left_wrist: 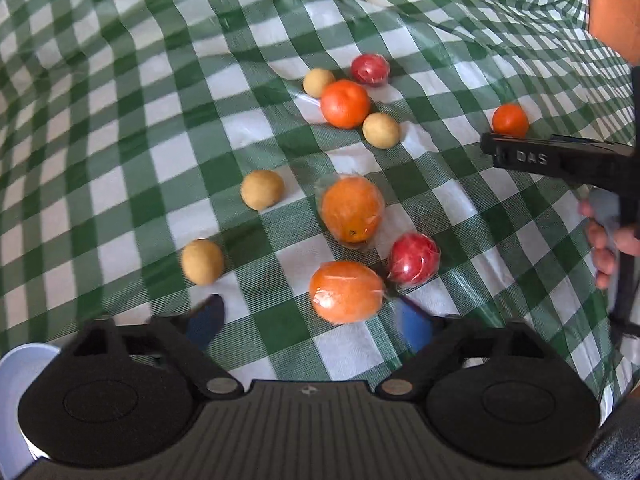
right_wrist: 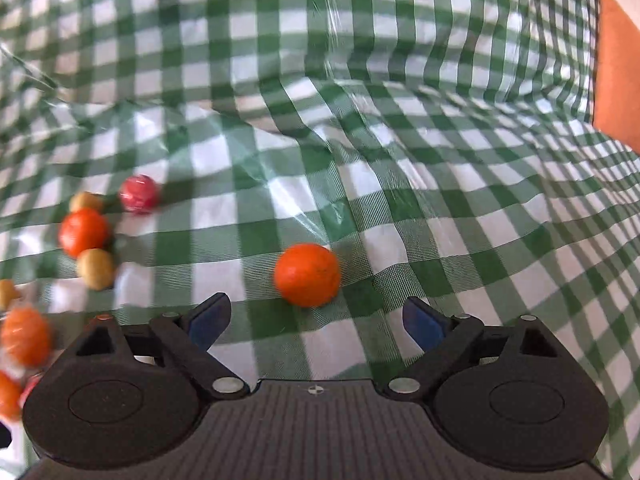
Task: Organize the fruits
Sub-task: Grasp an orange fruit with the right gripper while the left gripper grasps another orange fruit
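Left gripper [left_wrist: 308, 322]: jaws apart, nothing pressed between them; a wrapped orange [left_wrist: 346, 291] lies just ahead, near the right-hand blue pad but not clamped. Right gripper [right_wrist: 316, 320]: jaws wide, empty, with a lone bare orange [right_wrist: 307, 274] sitting just beyond the gap between the fingers. Outward from the left jaws: a wrapped red fruit [left_wrist: 413, 258] just beside the nearest orange, a second wrapped orange [left_wrist: 351, 210] behind it, two tan round fruits [left_wrist: 202, 261] off to the left. Farther back, a tight cluster: bare orange [left_wrist: 345, 103], two more tan ones and another red fruit [left_wrist: 370, 68], touching or nearly so. All rest loose on the rumpled green-and-white check cloth [left_wrist: 120, 120]. A white container rim [left_wrist: 16, 364] shows at the lower left corner; contents not visible. Judgement: sorting barely begun, as no fruit is visibly grouped by kind or placed anywhere, and every piece in view remains to be picked up.
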Demonstrator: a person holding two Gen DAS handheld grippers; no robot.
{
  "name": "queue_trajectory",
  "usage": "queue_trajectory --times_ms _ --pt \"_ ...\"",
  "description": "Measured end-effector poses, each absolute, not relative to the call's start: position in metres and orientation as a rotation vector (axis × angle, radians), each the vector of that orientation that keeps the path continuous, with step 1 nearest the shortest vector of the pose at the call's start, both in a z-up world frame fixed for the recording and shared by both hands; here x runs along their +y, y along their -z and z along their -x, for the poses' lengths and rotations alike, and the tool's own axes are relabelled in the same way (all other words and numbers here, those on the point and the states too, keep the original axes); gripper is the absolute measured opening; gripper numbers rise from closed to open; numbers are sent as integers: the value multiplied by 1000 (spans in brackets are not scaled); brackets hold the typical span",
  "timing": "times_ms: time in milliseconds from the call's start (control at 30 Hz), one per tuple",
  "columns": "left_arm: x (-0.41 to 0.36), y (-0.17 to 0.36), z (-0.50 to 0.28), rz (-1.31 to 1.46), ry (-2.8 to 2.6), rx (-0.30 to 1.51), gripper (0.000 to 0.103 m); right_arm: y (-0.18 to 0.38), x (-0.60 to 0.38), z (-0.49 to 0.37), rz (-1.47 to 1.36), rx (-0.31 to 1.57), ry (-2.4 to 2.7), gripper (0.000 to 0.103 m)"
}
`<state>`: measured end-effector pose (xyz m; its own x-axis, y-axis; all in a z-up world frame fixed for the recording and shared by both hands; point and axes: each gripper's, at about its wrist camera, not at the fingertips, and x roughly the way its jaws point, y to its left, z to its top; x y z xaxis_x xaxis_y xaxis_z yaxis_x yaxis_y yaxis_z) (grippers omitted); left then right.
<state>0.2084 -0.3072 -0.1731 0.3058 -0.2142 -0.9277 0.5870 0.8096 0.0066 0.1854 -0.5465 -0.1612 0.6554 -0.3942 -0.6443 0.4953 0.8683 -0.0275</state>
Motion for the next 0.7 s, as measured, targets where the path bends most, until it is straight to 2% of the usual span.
queue_trajectory --times_ms 67,100,133,167,367,700 --pt "-308 176 -210 -355 572 1170 57 169 -553 -192 -172 690 499 91" --pt "-309 174 -209 -351 583 1148 42 171 -553 -192 -176 665 495 87" --pt "-309 172 -207 -356 597 1147 42 171 -552 -192 -166 652 489 65" --pt "-308 170 -205 -347 605 1150 42 170 -550 -192 -146 642 476 37" --pt "-281 139 -178 -323 580 1095 42 151 -530 -167 -101 619 474 37" --pt "-171 58 -92 -269 461 1071 42 80 -420 -48 -127 517 321 37"
